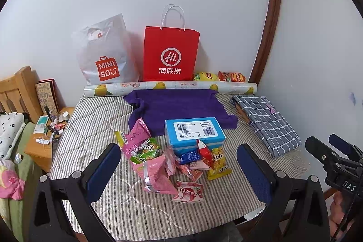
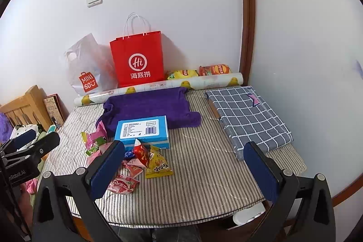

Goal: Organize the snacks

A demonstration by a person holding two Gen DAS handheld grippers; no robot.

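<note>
In the left wrist view, the left gripper [image 1: 179, 167] is hovering nearest the lens with its jaws standing wide apart and nothing between the pads, angling down over the desk [image 1: 109, 119], which is wearing a striped quilted cover. The snack pile [image 1: 168, 165] is lying directly ahead of these jaws and framed between them: pink packets, a green one, a red triangular sachet and a yellow packet [image 1: 218, 164], all spilling in front of the blue tissue box [image 1: 194, 132]. The nearest piece, a pink-and-white strawberry packet [image 1: 188, 192], is sitting closest to the jaws with its long side running across the view. Behind are lying a purple towel [image 1: 179, 108] and a red paper bag [image 1: 170, 53], standing upright against the wall. In the right wrist view, the right gripper [image 2: 183, 171] is likewise hanging with jaws spread and empty. Here the same pile is lying off to the left, partly hidden behind the left-hand finger, while bare striped cover is filling the gap between the jaws. Judging by this, the left hand is looking better placed for the first pick, the right needing to swing leftward.
</note>
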